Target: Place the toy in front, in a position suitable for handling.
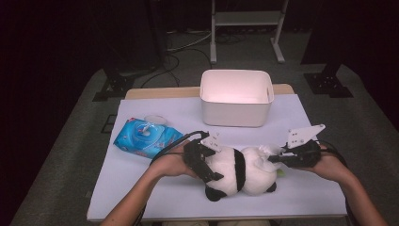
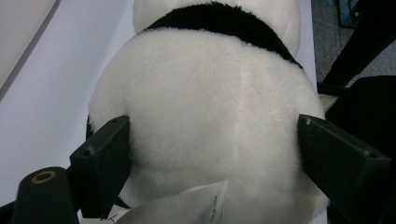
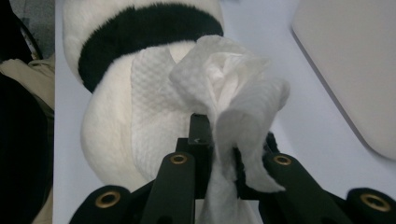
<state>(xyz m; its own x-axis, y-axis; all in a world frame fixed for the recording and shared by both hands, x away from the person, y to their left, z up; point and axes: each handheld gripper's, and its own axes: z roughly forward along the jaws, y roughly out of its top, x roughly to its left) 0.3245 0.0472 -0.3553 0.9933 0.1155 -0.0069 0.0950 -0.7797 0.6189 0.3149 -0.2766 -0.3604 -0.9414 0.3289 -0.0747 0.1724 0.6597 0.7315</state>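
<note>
A black-and-white panda plush (image 1: pixel 240 172) lies on the white table near its front edge. My left gripper (image 1: pixel 207 165) grips it from the left. In the left gripper view the pads (image 2: pixel 105 154) press into the white fur of the panda (image 2: pixel 210 93) on both sides, and a paper tag (image 2: pixel 187 205) sticks out below. My right gripper (image 1: pixel 275 157) comes in from the right, shut on a crumpled white wipe (image 1: pixel 264 151). The right gripper view has the wipe (image 3: pixel 224 88) bunched between the narrow jaws of my right gripper (image 3: pixel 217 135) and lying against the panda's white fur (image 3: pixel 107 126).
A white plastic bin (image 1: pixel 235 96) stands at the back middle of the table (image 1: pixel 306 188). A blue pack of wet wipes (image 1: pixel 146 136) lies at the left, its lid flipped up. Beyond the table stand a metal frame (image 1: pixel 247 19) and cables on the floor.
</note>
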